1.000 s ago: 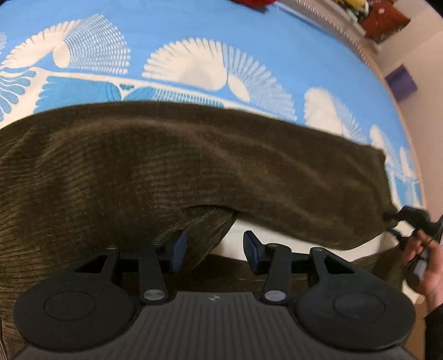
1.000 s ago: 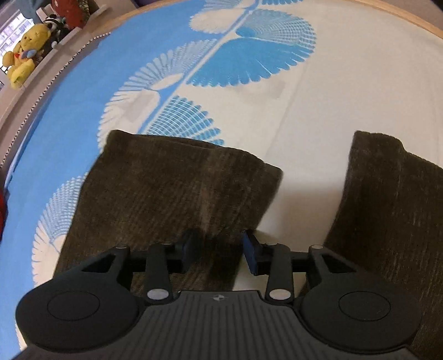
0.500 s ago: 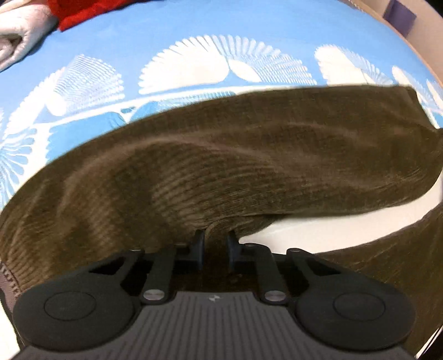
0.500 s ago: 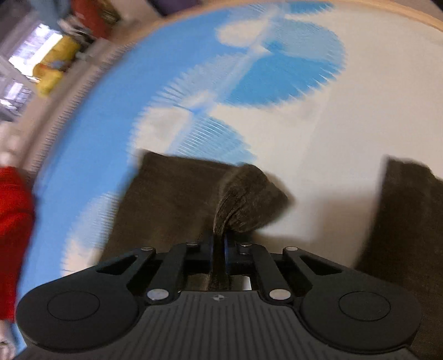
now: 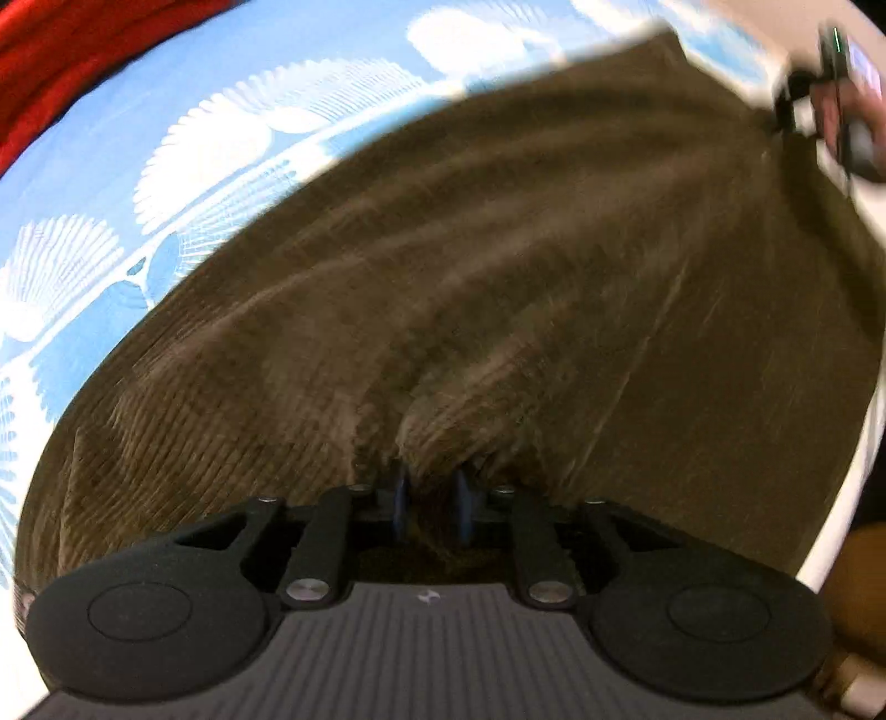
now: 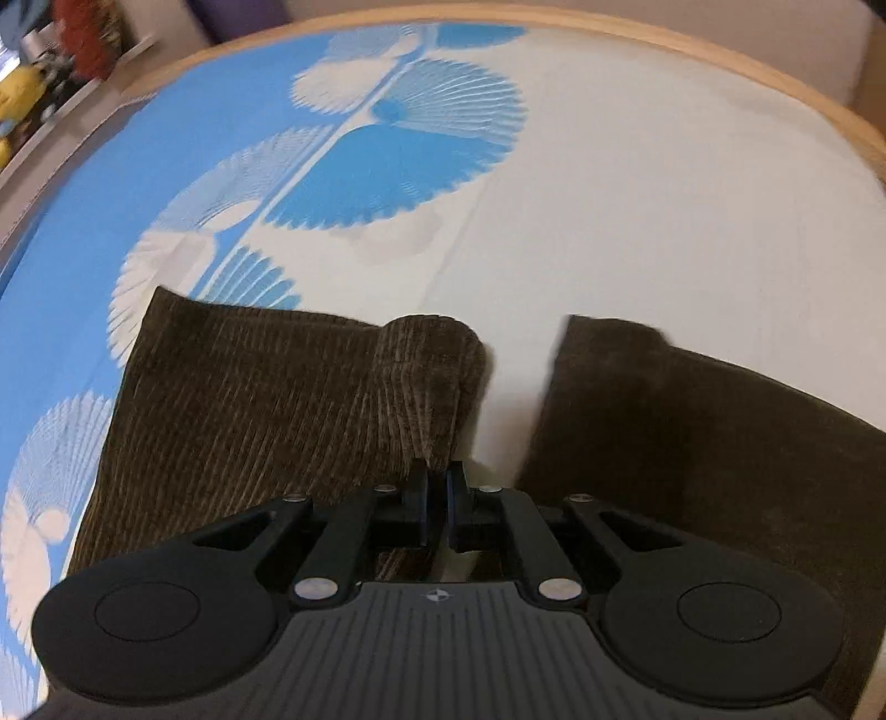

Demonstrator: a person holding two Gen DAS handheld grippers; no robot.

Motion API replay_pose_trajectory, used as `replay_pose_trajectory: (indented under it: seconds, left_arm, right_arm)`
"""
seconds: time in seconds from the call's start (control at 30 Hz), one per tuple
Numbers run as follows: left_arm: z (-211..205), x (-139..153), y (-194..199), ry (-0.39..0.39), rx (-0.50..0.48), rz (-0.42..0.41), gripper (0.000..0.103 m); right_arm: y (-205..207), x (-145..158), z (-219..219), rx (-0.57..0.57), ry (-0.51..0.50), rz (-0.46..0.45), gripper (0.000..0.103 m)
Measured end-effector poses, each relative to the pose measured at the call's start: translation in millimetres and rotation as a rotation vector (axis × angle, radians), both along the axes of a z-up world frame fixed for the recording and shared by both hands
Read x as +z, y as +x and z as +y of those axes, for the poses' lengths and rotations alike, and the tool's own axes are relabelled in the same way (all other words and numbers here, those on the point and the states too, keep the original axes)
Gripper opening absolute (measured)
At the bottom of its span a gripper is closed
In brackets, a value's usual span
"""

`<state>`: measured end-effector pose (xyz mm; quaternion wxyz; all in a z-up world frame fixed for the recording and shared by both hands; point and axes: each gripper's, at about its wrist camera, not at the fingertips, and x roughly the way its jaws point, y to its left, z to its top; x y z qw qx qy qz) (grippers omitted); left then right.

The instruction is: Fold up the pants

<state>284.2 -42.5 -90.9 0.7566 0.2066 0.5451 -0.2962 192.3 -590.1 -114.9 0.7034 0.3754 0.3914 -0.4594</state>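
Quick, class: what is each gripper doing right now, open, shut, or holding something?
Left gripper: shut on the pants, fabric bunched between its jaws.
Right gripper: shut on the pants, pinching the hem corner of one leg.

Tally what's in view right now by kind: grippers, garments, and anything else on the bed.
Hand-held grippers: 2, left and right, both shut on the pants
Brown corduroy pants: 1
Red cloth: 1
Patterned bedsheet: 1
Total: 5

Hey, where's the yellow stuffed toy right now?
In the right wrist view, the yellow stuffed toy sits at the far upper left, on a ledge beyond the bed, next to something red and fuzzy.
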Motion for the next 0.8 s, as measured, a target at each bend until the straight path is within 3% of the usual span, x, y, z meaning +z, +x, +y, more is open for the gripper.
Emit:
replay_pose_trajectory:
  seconds: [0.1,0.17,0.2,0.23,0.33,0.43,0.47,0.5,0.57,0.63,0.73,0.8]
  left_arm:
    - [39.7,26.1,20.2,-0.181,0.165,-0.021,0.047]
    - [76.9,40.4,36.9,-0.258,0.338,-0.064,0.053]
    - [95.6,44.9,45.2,-0.268,0.430,-0.092,0.055]
    - [115.3,47.4,53.2,-0.265,0.525,-0.110,0.056]
    - [174.8,41.7,74.3,-0.215,0.801,-0.122,0.056]
    - [220.1,29.6,84.0,-0.130,0.985,-0.110,0.056]
    - [233.3,24.0,85.6,-0.104,1.037,-0.106,0.062]
    - [242.7,19.1,87.1,-0.093,1.072,-0.099,0.071]
    - [257.7,9.1,94.6,-0.086,1.116,-0.085,0.079]
    - [268.8,2.4,97.0,-0.080,1.137,-0.078,0.080]
    - [269.0,-7.4,97.2,-0.088,1.141,-0.074,0.080]
    - [270.5,-12.7,92.0,-0.098,1.127,-0.074,0.080]
  right_arm:
    - [-0.8,7.4,9.7,-0.037,-0.031,0.028,0.012]
    - [3.4,28.7,23.6,-0.024,-0.152,0.032,0.023]
    - [6.8,39.7,32.0,-0.013,-0.217,0.022,0.034]
    - [7.1,47.4,39.1,0.001,-0.269,0.002,0.043]
    - [24.1,65.4,62.3,0.132,-0.318,-0.158,0.045]
    - [58.0,60.8,82.2,0.364,-0.196,-0.305,0.046]
    - [68.6,56.0,89.5,0.423,-0.141,-0.327,0.046]
    - [79.4,49.0,97.6,0.470,-0.076,-0.347,0.046]
    - [96.2,32.1,111.2,0.516,0.054,-0.369,0.048]
    - [110.6,15.0,121.4,0.516,0.143,-0.375,0.051]
    - [128.4,-4.9,128.5,0.481,0.166,-0.294,0.052]
    - [134.8,-6.5,132.8,0.471,0.124,-0.276,0.053]
